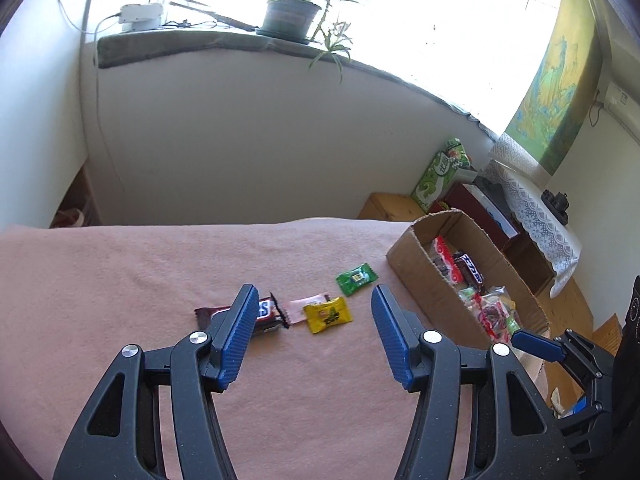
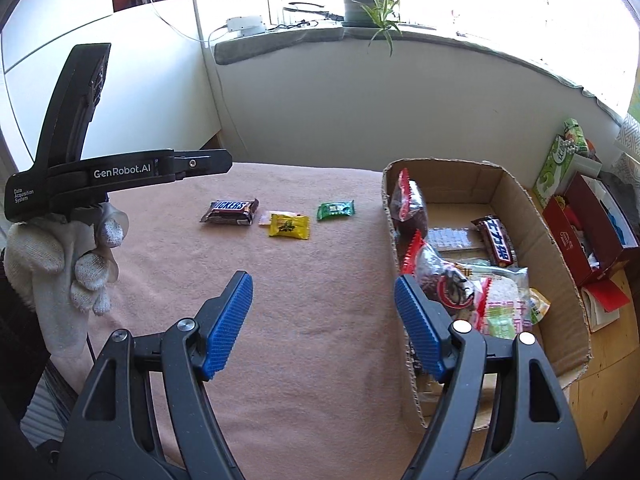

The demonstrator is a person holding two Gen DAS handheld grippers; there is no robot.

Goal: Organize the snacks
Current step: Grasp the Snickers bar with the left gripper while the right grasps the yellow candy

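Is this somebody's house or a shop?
Most likely somebody's house, maybe a living room or bedroom. A potted plant sits on the sunny windowsill, a scroll painting hangs on the wall, and loose snacks lie on a pink blanket beside a plain cardboard box, not on shop shelves.

Snickers bar [image 2: 231, 212], yellow candy [image 2: 289, 227], green candy [image 2: 335, 210] (flat, in a row).
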